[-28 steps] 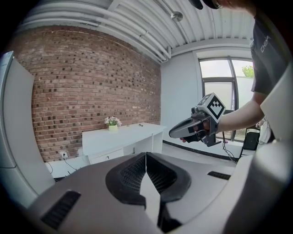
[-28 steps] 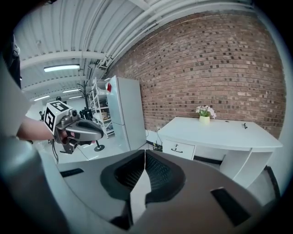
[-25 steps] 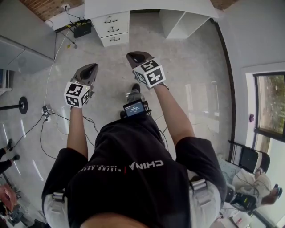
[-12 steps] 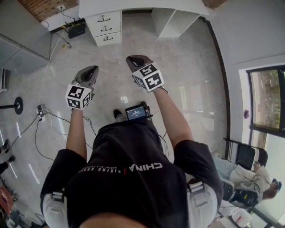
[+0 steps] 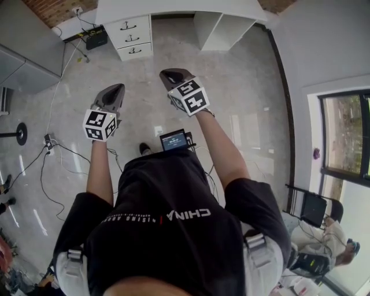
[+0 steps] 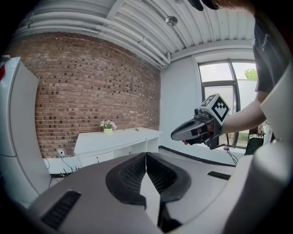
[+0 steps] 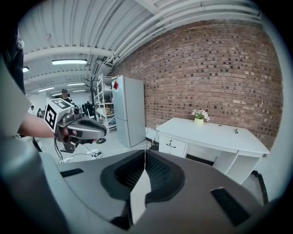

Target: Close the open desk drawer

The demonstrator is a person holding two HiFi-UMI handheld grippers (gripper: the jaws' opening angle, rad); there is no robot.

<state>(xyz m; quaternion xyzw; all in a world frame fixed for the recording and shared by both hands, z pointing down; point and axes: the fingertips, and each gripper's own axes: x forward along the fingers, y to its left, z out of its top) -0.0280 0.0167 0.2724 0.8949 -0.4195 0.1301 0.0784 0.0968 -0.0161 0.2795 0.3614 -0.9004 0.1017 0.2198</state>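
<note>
The white desk [image 5: 173, 7] stands against the brick wall at the top of the head view, with its drawer stack [image 5: 132, 36] at the left end. From this distance I cannot tell which drawer stands open. My left gripper [image 5: 115, 91] and right gripper [image 5: 173, 75] are held out over the bare floor, well short of the desk. Both are shut with nothing in them. In the left gripper view the jaws [image 6: 146, 157] meet, and the desk [image 6: 119, 137] lies beyond them. In the right gripper view the jaws [image 7: 145, 157] also meet, facing the drawers [image 7: 171, 145].
Cables [image 5: 52, 144] trail over the floor at the left, beside a black box [image 5: 95, 39] next to the desk. A grey cabinet [image 5: 29, 52] stands at the left, and a tall fridge [image 7: 130, 116] near the desk. A flower pot [image 7: 198, 116] sits on the desktop. A seated person [image 5: 324, 237] is at the lower right.
The person has stepped on; floor and desk have slid a little left in the head view. Both grippers stay shut and held out ahead.
</note>
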